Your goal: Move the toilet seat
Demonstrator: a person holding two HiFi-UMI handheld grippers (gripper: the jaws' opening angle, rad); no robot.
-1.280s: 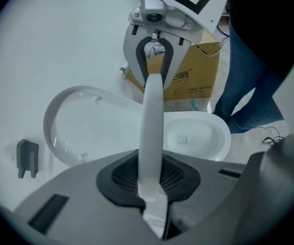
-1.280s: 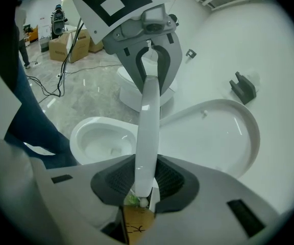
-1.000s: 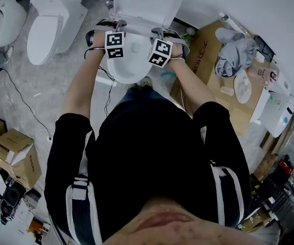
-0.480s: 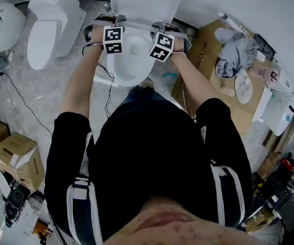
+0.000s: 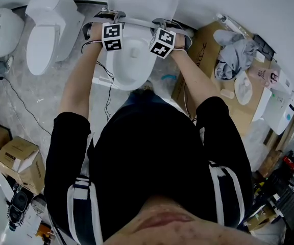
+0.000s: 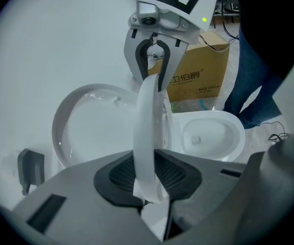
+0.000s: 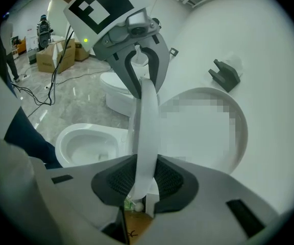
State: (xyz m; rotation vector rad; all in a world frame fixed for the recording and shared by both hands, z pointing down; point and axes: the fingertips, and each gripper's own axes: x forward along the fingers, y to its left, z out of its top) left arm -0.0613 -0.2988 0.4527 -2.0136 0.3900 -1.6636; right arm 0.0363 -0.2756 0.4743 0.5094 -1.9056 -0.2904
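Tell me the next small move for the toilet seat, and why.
Probably tip the toilet seat a little further back until it leans on the raised lid. The left gripper and right gripper each clamp its rim; it stands nearly upright, with a gap to the lid. The left jaws have just been opening with the rim between them, so seat it soon.

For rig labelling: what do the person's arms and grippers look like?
Left gripper and right gripper: grey, black ribbed pads, each under a white cube with black square markers. A black cable hangs by the left arm. Short black sleeves. The left jaws have just opened, seat between them.
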